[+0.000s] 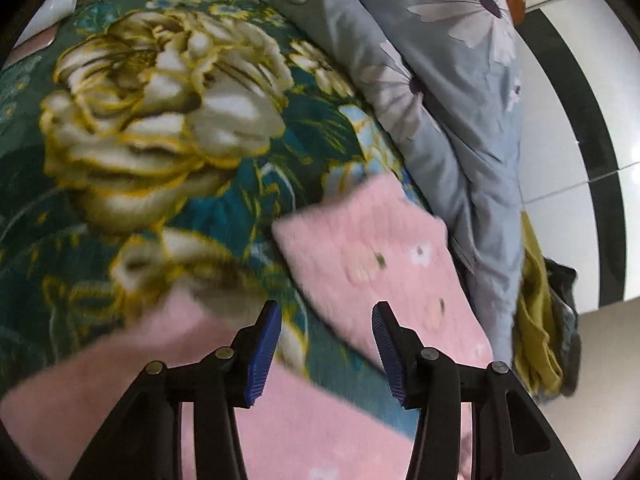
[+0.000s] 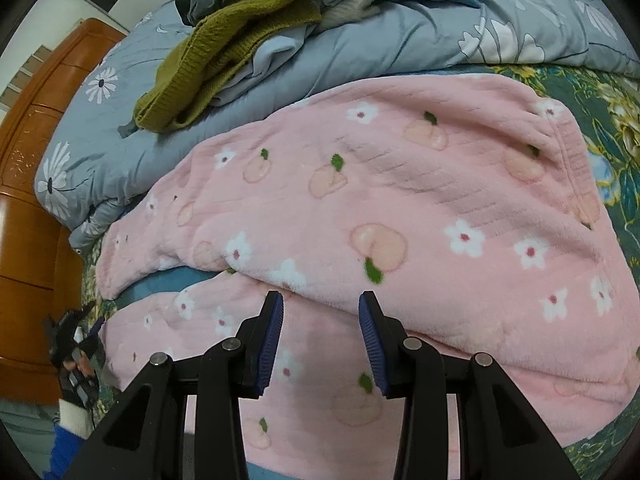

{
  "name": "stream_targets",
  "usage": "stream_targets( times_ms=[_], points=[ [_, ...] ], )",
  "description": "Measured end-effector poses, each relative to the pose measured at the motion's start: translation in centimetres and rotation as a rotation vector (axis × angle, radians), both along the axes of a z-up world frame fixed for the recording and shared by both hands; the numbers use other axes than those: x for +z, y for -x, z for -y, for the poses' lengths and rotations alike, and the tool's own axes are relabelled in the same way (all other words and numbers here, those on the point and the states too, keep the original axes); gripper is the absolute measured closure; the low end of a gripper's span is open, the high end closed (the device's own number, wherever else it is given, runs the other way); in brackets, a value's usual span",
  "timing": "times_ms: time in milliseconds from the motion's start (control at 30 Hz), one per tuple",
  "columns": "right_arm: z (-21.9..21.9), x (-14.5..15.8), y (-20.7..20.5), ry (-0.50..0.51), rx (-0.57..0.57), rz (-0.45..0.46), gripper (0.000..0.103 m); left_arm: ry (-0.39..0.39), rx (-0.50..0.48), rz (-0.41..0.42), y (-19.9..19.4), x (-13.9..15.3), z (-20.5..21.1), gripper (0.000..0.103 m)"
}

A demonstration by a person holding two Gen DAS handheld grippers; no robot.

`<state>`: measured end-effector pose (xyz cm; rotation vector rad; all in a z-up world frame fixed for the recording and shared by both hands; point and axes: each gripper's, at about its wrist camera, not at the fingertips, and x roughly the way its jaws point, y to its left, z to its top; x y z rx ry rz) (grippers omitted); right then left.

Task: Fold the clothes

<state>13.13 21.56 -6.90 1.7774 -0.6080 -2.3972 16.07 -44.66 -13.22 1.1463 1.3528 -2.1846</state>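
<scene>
Pink fleece pajama top (image 2: 400,208) lying on floral bedspread (image 1: 168,128).
L gripper (image 1: 326,344) & R gripper (image 2: 320,332) hovering over it, jaws released, nothing btwn pads.

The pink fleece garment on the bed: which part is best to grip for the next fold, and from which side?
Probably grip the pink fleece garment at its ribbed hem, coming from the green blanket side. That edge lies flat and exposed there, while the opposite side lies close to the grey quilt.
</scene>
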Motion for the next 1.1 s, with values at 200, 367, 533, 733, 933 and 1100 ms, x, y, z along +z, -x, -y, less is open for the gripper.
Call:
stream_targets(
  times_ms=[200,367,533,733,933,1100],
  points=[
    [3.1,-0.2,1.6,-0.086,0.121,0.003,0.063,-0.021,0.008,-0.026,2.1,-1.8,1.2,0.054],
    [4.4,-0.8,2.6,-0.085,0.135,0.018,0.062,0.023,-0.026,-0.064,2.4,-1.6,1.5,0.064],
    [4.8,-1.4,3.3,-0.092,0.138,0.039,0.059,0.049,-0.074,-0.073,2.6,-0.7,3.6,0.047],
    [5.2,-2.1,3.5,-0.108,0.143,0.059,0.059,0.04,-0.158,-0.068,7.5,0.1,6.2,0.041],
    [5.8,-2.2,4.0,-0.114,0.152,0.065,0.059,0.024,-0.27,0.013,13.1,-1.9,5.3,0.041],
    [6.3,-2.6,4.2,-0.117,0.155,0.081,0.059,0.071,-0.341,-0.014,13.9,-1.4,4.0,0.049]
  ],
)
